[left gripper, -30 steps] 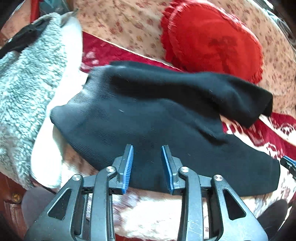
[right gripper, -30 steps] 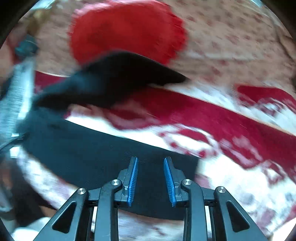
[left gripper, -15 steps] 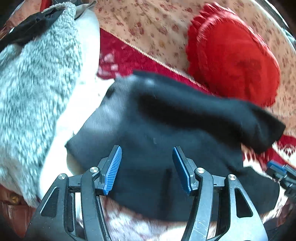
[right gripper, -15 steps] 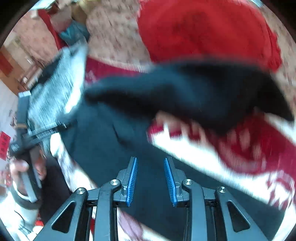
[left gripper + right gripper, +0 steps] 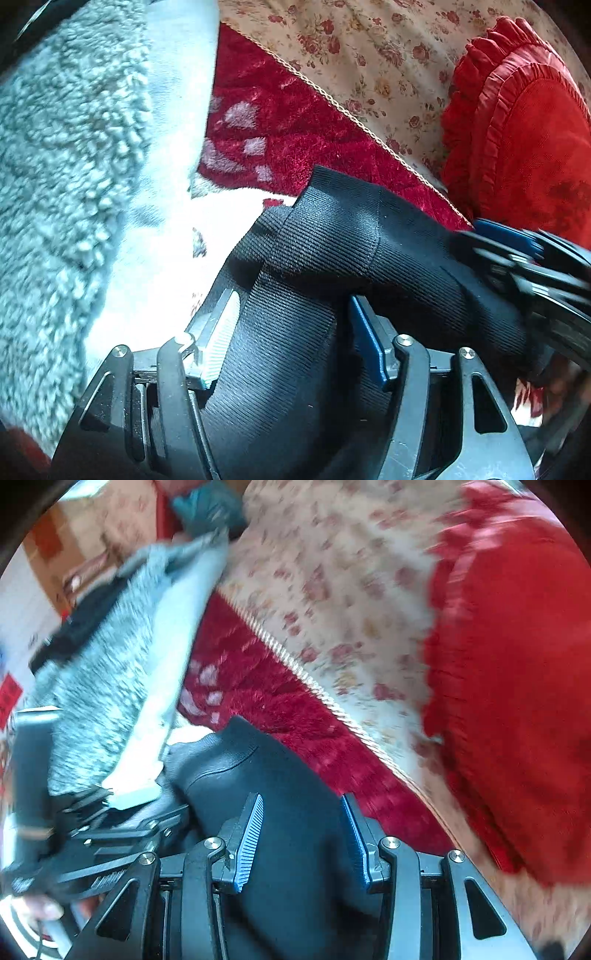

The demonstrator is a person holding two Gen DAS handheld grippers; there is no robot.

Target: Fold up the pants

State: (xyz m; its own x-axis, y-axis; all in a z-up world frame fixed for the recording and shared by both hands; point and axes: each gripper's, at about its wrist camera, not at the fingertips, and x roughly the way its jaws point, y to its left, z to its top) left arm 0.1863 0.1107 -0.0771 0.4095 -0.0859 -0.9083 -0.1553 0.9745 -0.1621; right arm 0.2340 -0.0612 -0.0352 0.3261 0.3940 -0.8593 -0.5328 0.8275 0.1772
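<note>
The black ribbed pants lie bunched on a red and white blanket. My left gripper is open, with the black cloth lying between its blue-padded fingers. My right gripper is open too, with a fold of the pants between its fingers. The right gripper shows blurred at the right of the left wrist view, touching the pants. The left gripper shows at the lower left of the right wrist view.
A grey fleece garment lies on the left. A red frilled cushion leans against the floral sofa back on the right. The cushion also fills the right of the right wrist view.
Both grippers have moved forward into the pants and opened wider. The pants have gone from spread flat to bunched between the fingers. The two grippers have come close together.
</note>
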